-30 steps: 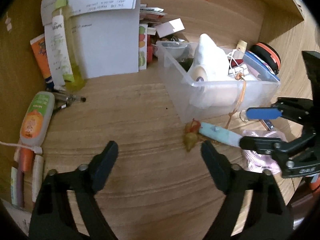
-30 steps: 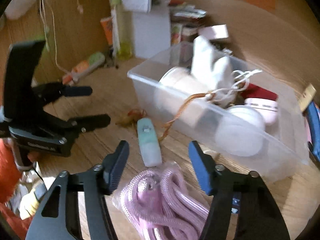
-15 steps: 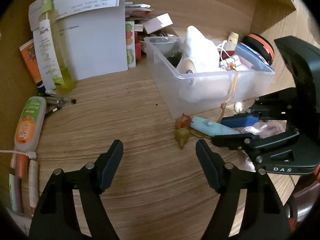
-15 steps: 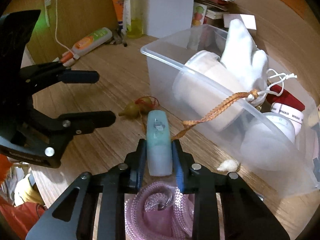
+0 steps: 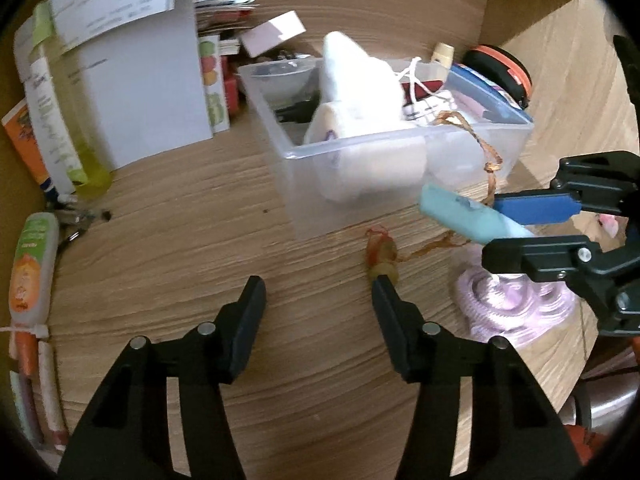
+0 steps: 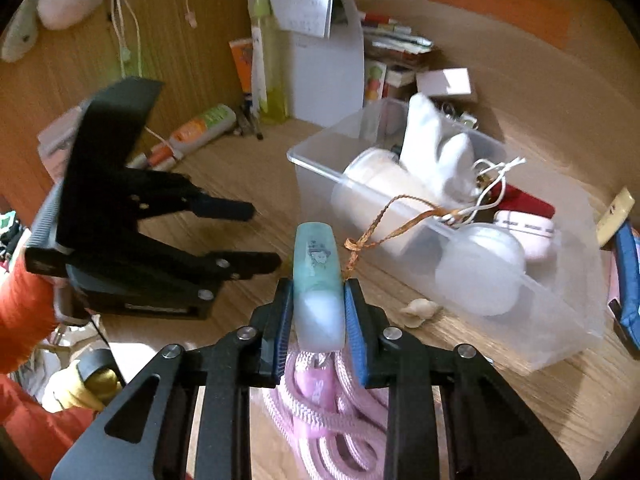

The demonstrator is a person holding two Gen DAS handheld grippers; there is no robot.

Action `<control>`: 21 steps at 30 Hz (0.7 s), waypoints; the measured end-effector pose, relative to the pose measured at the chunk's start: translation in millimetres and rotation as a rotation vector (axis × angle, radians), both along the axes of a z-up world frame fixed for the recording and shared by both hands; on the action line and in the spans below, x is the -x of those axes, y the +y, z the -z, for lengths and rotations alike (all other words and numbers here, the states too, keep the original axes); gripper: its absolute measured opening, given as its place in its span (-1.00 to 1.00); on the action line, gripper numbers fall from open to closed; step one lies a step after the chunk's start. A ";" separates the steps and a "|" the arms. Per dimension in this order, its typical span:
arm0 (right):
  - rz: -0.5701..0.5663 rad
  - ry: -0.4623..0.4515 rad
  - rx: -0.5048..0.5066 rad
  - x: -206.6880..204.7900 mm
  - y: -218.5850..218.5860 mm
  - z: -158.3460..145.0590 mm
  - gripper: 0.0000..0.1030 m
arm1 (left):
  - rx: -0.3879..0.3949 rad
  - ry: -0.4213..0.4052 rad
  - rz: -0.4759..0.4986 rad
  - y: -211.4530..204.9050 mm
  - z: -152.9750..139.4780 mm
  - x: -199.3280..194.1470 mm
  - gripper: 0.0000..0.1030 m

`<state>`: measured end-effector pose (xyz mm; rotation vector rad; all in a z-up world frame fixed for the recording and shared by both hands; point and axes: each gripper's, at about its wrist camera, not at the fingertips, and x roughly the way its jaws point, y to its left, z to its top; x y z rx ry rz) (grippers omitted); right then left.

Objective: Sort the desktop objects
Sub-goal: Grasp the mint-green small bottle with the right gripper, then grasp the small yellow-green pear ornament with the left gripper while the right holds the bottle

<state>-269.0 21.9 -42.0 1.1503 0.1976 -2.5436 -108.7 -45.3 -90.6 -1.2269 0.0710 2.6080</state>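
My right gripper (image 6: pixel 316 304) is shut on a small teal case (image 6: pixel 317 268) and holds it lifted above the desk, in front of the clear plastic bin (image 6: pixel 560 332). The case also shows in the left wrist view (image 5: pixel 464 216), clamped by the right gripper (image 5: pixel 516 224) near the bin's (image 5: pixel 304 196) front corner. My left gripper (image 5: pixel 318 300) is open and empty, low over the wooden desk. A small yellow-green charm with red string (image 5: pixel 380 252) lies just ahead of its right finger. An orange braided cord (image 6: pixel 384 224) hangs over the bin's rim.
A pink rope coil (image 6: pixel 336 412) lies under the right gripper. The bin holds a white cloth (image 5: pixel 356 80), round containers and a red item. A yellow-green bottle (image 5: pixel 60 112), white papers (image 5: pixel 144 92) and tubes (image 5: pixel 32 264) stand at the left. A small shell (image 6: pixel 418 312) lies by the bin.
My right gripper closed on the teal case and has lifted it off the desk toward the bin. My left gripper has edged forward and stays open.
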 end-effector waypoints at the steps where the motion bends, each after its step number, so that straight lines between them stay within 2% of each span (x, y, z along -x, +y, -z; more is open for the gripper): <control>1: 0.003 0.002 -0.006 -1.3 1.2 0.3 -0.55 | -0.010 -0.005 0.014 3.6 -0.2 -0.3 0.06; 8: 0.052 -0.038 0.007 -5.3 17.8 8.9 -0.55 | -0.020 -0.019 0.095 27.9 0.3 -4.9 0.06; 12: 0.070 -0.052 0.016 -7.5 23.7 11.6 -0.55 | 0.014 -0.028 0.124 42.6 3.7 1.7 0.05; 16: 0.073 -0.064 0.012 -12.5 26.7 15.3 -0.55 | 0.020 -0.042 0.148 52.2 5.2 13.0 -0.15; 21: 0.075 -0.082 0.008 -18.9 29.1 19.4 -0.54 | 0.029 -0.027 0.158 57.4 5.7 17.2 -0.24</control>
